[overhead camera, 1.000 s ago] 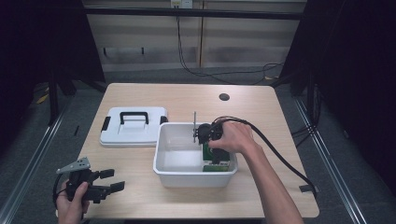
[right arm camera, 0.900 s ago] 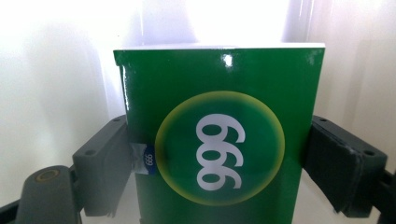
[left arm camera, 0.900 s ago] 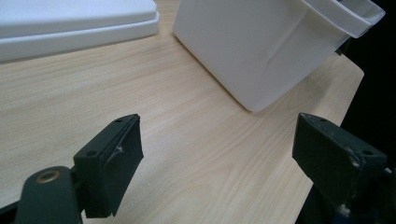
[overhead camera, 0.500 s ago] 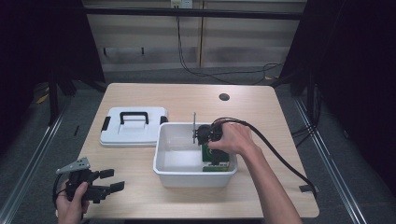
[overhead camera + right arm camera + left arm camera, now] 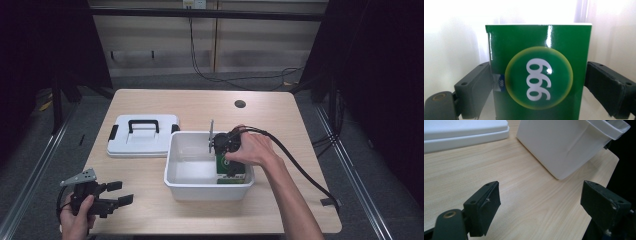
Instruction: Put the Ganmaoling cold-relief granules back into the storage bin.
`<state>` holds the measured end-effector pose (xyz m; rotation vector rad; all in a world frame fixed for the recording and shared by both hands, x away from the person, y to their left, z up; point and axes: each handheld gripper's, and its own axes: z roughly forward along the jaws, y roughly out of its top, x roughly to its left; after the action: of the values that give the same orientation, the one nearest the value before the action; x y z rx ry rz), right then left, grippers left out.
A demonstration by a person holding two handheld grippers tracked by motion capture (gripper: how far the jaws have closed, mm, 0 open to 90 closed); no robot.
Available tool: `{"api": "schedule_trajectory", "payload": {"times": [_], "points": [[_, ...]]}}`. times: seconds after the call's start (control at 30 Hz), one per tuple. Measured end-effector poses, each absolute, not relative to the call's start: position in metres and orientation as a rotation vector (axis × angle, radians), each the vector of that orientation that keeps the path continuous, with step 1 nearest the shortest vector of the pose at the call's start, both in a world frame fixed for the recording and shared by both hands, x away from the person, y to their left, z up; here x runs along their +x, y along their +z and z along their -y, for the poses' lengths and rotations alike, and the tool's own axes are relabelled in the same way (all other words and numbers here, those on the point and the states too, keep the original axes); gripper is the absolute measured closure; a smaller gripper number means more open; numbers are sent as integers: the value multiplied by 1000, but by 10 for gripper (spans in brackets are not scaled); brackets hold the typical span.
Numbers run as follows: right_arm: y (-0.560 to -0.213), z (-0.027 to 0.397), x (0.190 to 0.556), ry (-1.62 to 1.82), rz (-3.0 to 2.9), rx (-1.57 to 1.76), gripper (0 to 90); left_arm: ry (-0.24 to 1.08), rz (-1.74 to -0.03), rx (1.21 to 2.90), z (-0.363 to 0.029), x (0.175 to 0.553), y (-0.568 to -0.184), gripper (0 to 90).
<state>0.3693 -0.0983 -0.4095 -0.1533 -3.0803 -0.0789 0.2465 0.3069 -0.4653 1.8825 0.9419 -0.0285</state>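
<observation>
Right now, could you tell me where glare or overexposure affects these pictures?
In the right claw view, the white bin behind the green box is blown out, and a bright streak glints on the box's glossy face. In the left claw view, the lid looks overexposed. In the high view, the surroundings are dark.

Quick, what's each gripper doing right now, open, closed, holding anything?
Left gripper: open, holding nothing, above the table.
Right gripper: jaws flank the green box inside the white bin; right jaw stands apart, so open.
</observation>
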Motion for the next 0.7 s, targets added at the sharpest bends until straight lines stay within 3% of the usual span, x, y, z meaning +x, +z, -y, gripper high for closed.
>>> {"api": "schedule_trajectory", "payload": {"times": [0.7], "points": [[-383,116,363,-267,3105,-189,93,-30,-950,1880,-306,246,-466,161]]}}
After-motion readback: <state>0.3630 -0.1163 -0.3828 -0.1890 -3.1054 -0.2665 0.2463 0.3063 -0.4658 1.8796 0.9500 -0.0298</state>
